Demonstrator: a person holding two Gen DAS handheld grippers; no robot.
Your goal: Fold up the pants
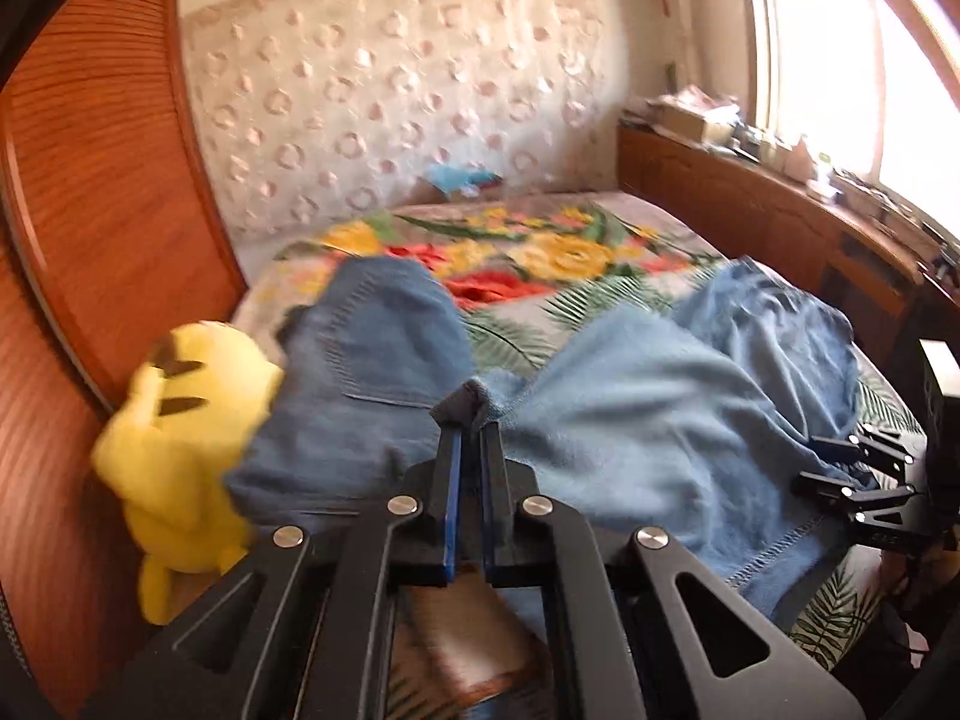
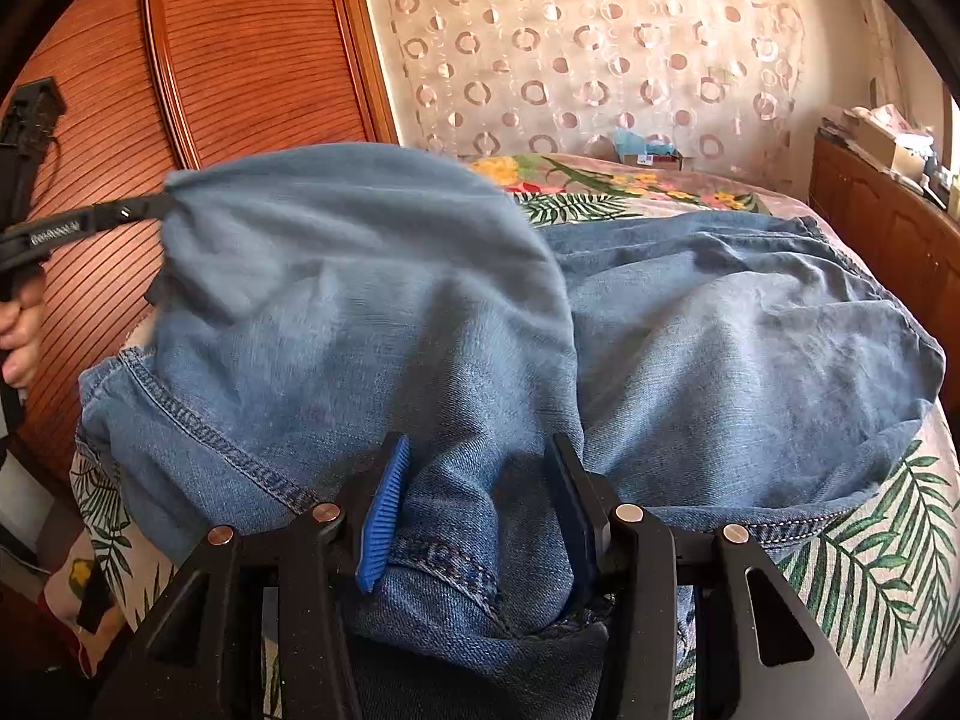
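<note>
Because your left claw (image 1: 470, 420) pinches only a thin edge of the pants (image 1: 630, 396), while the right claw (image 2: 477, 480) holds a thick bunch, the edge may slip out if you pull hard.

The right gripper (image 2: 477, 468) holds a thick bunched fold of the jeans (image 2: 720, 330) between its blue pads (image 2: 384, 516), near the bed's (image 2: 870, 540) front edge. At the left, a hand (image 2: 21, 330) holds the left gripper (image 2: 159, 201), whose closed tip pinches a raised part of the denim and lifts it clear of the bed's left side. The rest of the jeans lies rumpled across the floral blanket toward the bed's right edge.
</note>
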